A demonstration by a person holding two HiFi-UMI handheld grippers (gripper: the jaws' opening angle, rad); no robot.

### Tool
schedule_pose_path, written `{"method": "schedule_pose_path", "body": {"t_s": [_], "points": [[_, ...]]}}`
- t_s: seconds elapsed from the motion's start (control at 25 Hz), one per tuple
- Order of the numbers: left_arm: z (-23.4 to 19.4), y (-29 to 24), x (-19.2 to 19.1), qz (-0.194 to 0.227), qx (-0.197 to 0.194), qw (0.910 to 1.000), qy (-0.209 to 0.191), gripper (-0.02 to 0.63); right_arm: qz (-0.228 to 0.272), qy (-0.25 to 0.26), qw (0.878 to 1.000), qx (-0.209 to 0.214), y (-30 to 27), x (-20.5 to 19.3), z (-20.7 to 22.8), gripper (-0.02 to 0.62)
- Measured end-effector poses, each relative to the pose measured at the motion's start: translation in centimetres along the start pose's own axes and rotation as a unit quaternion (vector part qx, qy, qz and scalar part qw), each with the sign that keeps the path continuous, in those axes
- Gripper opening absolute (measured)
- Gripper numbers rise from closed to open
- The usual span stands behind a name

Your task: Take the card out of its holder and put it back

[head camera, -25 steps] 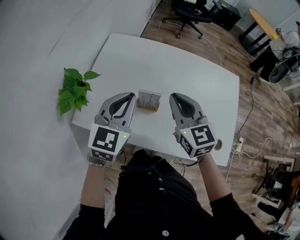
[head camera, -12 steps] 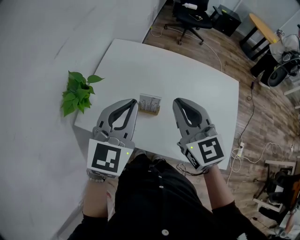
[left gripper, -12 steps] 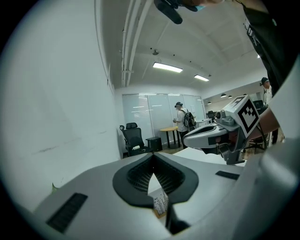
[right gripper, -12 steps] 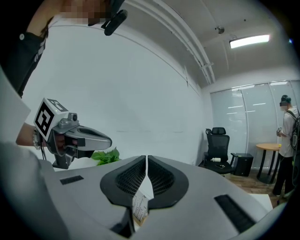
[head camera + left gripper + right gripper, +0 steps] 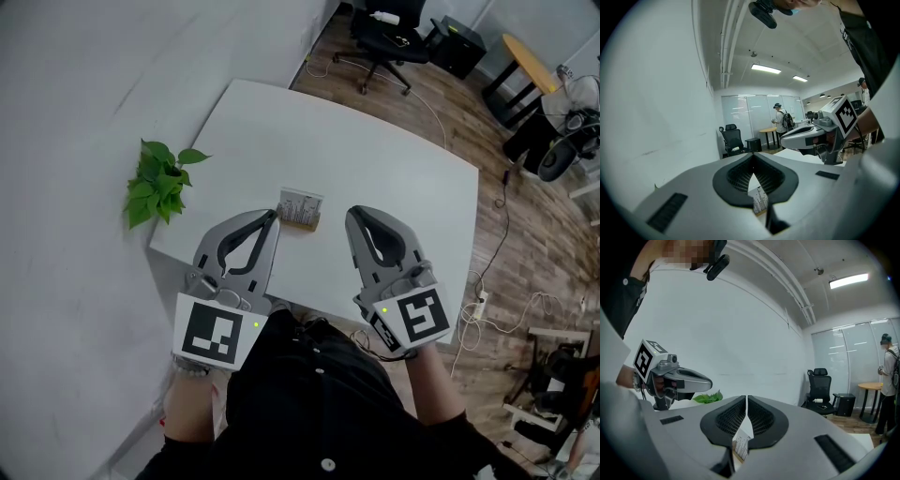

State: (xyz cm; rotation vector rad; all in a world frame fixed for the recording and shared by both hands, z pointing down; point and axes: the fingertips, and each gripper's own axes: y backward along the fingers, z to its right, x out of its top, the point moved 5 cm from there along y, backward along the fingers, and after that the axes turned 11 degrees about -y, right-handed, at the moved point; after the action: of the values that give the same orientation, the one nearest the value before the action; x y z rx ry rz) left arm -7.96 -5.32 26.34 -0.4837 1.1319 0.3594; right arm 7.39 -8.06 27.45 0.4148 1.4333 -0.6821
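On the white table [image 5: 375, 159] over wood floor [image 5: 525, 234], the card holder [image 5: 300, 208] lies crosswise between left gripper [image 5: 273, 217] and right gripper [image 5: 351, 215], both with fingers pressed together, empty.

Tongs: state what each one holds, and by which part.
Nothing: the left tongs and right tongs are shut, empty; the card holder stands untouched on the table.

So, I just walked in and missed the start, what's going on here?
A person holds a gripper in each hand over the near edge of the white table. The left gripper and the right gripper are both shut and empty. The card stands in its holder on the table, between the two tips in the head view, untouched.
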Motion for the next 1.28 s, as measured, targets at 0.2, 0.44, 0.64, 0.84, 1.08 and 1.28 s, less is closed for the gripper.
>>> {"method": "schedule_pose_path", "body": {"t_s": [0.2,0.44,0.64,0.84,1.08,1.28], "points": [[-0.1,-0.1,-0.1,0.0,0.0,1.0,-0.002,0.014,-0.006,0.0,1.0,-0.003,0.0,-0.4,0.2,0.048],[0.2,-0.3,-0.1,-0.003,-0.002,0.9999,-0.012,0.014,-0.009,-0.002,1.0,-0.006,0.4,-0.4,0.6,0.048],[0.1,-0.5,-0.3,-0.004,0.0,1.0,-0.008,0.014,-0.012,-0.001,1.0,-0.007,0.3,-0.6,0.9,0.048],[-0.1,-0.5,-0.6,-0.006,0.003,1.0,0.005,0.014,-0.02,0.001,1.0,-0.006,0.3,-1.0,1.0,0.048],[-0.4,-0.6,-0.8,-0.007,0.005,0.9999,0.008,0.014,-0.015,0.004,1.0,-0.007,0.1,-0.9,1.0,0.046],[-0.7,-0.6,-1.1,-0.009,0.007,0.9999,0.009,0.014,-0.018,0.002,1.0,-0.009,0.0,-1.1,1.0,0.046]]}}
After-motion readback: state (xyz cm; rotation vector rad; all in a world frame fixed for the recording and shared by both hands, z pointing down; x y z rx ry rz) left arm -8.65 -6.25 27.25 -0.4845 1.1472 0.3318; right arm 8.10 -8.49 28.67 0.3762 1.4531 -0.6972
